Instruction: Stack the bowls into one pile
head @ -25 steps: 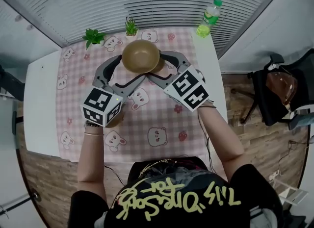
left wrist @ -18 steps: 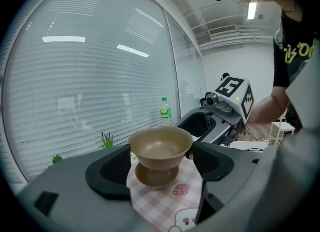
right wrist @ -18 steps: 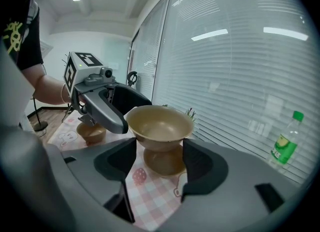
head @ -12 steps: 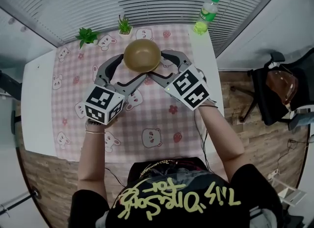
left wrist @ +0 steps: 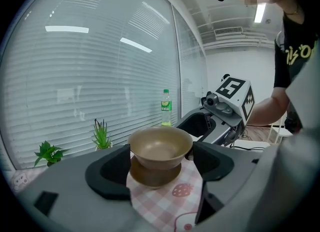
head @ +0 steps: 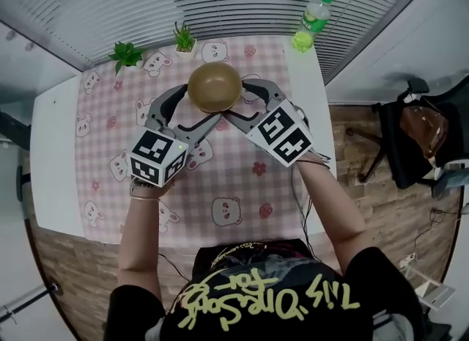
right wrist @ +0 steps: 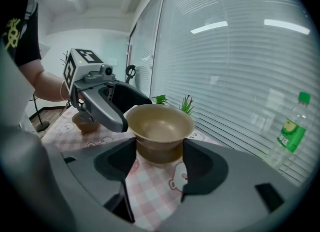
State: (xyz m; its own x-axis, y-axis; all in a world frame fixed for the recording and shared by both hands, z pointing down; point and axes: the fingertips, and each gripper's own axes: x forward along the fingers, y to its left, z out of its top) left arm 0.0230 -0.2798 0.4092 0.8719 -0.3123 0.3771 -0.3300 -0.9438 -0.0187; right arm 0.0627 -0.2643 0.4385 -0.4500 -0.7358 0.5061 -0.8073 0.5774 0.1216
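A tan bowl (head: 214,86) hangs between both grippers over the far middle of the pink checked cloth (head: 242,178). My left gripper (head: 196,105) reaches in from the left and my right gripper (head: 238,99) from the right. Each has its jaws pressed against the bowl's sides. Straight beneath it a darker brown bowl (left wrist: 152,175) stands on the cloth, and the held bowl's (left wrist: 161,148) base is down at its mouth. I cannot tell whether the two touch. A third, small brown bowl (right wrist: 84,121) stands on the cloth behind the left gripper (right wrist: 100,101).
A green bottle (head: 314,20) stands at the table's far right corner. Two small potted plants (head: 126,55) (head: 183,37) line the far edge by the window blinds. The white table (head: 55,156) shows left of the cloth. A black chair (head: 425,134) stands on the floor to the right.
Both grippers have sunk a little with the tan bowl, bringing it closer to the bowl beneath. The grip looks the same.
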